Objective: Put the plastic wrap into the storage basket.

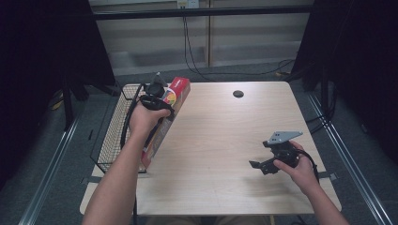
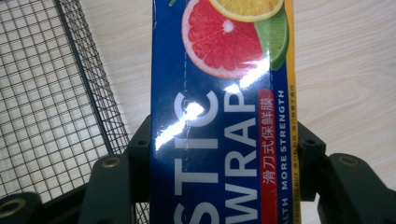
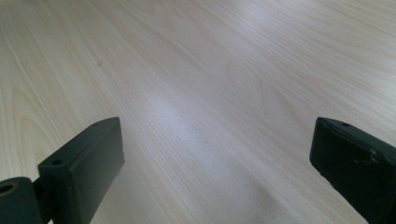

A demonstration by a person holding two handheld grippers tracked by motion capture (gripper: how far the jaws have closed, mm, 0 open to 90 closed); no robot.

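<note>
A long plastic wrap box, blue with citrus pictures and a red end, is held above the table's left edge, slanting from far right to near left. My left gripper is shut on the plastic wrap box, one jaw pressing each long side. At the near right of the table my right gripper rests low over the wood, pointing left. Its jaws stand wide apart with bare table between them, as the right gripper view shows.
A black wire basket hangs along the table's left edge, right beside the box; its mesh lies just left of the box. A small round black grommet sits at the far middle of the wooden table.
</note>
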